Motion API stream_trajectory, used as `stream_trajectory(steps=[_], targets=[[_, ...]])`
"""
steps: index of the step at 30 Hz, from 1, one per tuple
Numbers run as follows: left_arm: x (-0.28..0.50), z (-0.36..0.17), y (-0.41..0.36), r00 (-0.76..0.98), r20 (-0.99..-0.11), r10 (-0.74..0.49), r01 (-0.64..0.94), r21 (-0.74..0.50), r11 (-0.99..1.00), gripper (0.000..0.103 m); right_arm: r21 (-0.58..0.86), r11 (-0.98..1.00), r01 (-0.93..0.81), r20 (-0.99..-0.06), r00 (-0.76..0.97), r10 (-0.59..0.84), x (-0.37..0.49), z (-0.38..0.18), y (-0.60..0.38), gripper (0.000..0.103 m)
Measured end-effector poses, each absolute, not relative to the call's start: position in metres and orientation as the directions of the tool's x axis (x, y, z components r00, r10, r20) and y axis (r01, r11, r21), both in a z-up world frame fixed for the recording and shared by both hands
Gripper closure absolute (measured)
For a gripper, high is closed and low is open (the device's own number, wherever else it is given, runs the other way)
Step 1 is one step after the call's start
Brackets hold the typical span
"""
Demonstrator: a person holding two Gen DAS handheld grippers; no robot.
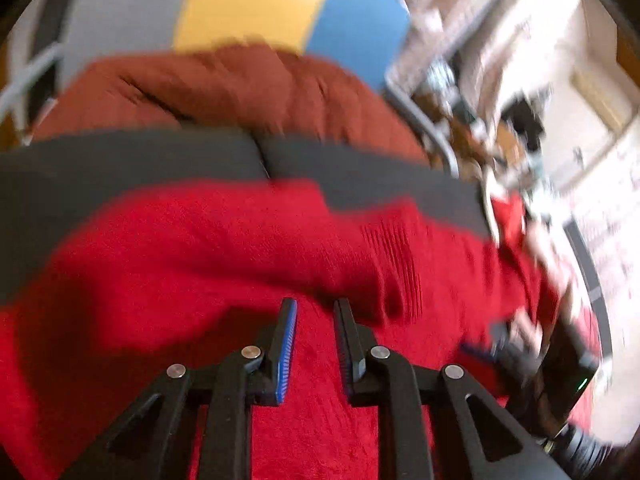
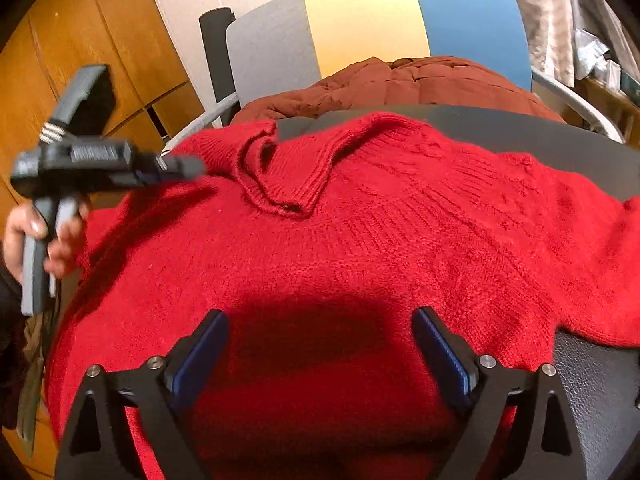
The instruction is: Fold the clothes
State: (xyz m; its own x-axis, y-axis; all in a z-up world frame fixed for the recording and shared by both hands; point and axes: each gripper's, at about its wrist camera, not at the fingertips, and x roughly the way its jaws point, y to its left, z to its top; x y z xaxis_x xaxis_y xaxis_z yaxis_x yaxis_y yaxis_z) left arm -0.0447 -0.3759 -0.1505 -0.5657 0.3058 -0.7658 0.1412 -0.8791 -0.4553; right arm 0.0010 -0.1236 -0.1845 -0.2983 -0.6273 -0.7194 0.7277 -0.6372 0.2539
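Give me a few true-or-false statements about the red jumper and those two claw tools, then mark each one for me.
1. The red sweater lies spread on a dark surface. True.
2. The right gripper has its fingers wide apart. True.
3. The right gripper is pinching the sweater's collar. False: it hovers open, over the body of the sweater.
4. A rust-brown quilted garment sits on the chair behind. True.
5. The chair back is plain green. False: it is grey, yellow and blue.
6. The left gripper holds a sock. False: its narrow gap looks empty.
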Motion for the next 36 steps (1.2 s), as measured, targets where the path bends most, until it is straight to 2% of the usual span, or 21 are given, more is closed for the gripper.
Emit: stream_trajectory(steps=[3,4,6,10,14,18,28,32,36], targets=[[-0.063,-0.166,-0.356,-0.520,-0.759,0.392,0.075,-0.498,-0.864,0.084,0.263,-0.634,0.727,-0.716,-0.293,-0.633,0.000,-0.185,-0.123,0.008],[-0.070,-0.169,-0.353,-0.519,-0.750,0.410,0.065,-0.513,-0.856,0.081,0.268,-0.632,0.728,-0.715,-0.290,-0.637,0.000,-0.185,-0.123,0.007],[-0.090,-0.171,-0.355,-0.539,-0.736,0.410,0.079,-0.528,-0.845,0.081,0.277,-0.627,0.728,-0.710,-0.285,-0.644,-0.001,-0.185,-0.123,0.006],[-0.121,-0.155,-0.392,-0.642,-0.716,0.274,0.232,-0.522,-0.820,0.081,0.274,-0.628,0.728,-0.709,-0.289,-0.643,0.000,-0.187,-0.124,0.006],[-0.111,-0.120,-0.448,-0.733,-0.665,0.143,0.359,-0.557,-0.749,0.078,0.252,-0.634,0.731,-0.715,-0.301,-0.631,0.002,-0.188,-0.127,0.006],[-0.062,-0.088,-0.483,-0.751,-0.657,0.071,0.397,-0.535,-0.745,0.078,0.250,-0.633,0.732,-0.714,-0.303,-0.632,0.003,-0.190,-0.128,0.006],[0.173,-0.057,-0.552,-0.564,-0.804,-0.189,0.714,-0.360,-0.601,0.078,0.234,-0.635,0.736,-0.719,-0.309,-0.623,0.004,-0.189,-0.128,0.006],[0.241,-0.079,-0.552,-0.508,-0.849,-0.147,0.775,-0.376,-0.508,0.075,0.226,-0.638,0.737,-0.722,-0.313,-0.617,0.006,-0.188,-0.129,0.006],[0.255,-0.122,-0.533,-0.504,-0.862,-0.049,0.778,-0.428,-0.460,0.074,0.210,-0.642,0.738,-0.728,-0.320,-0.606,0.006,-0.187,-0.130,0.006]])
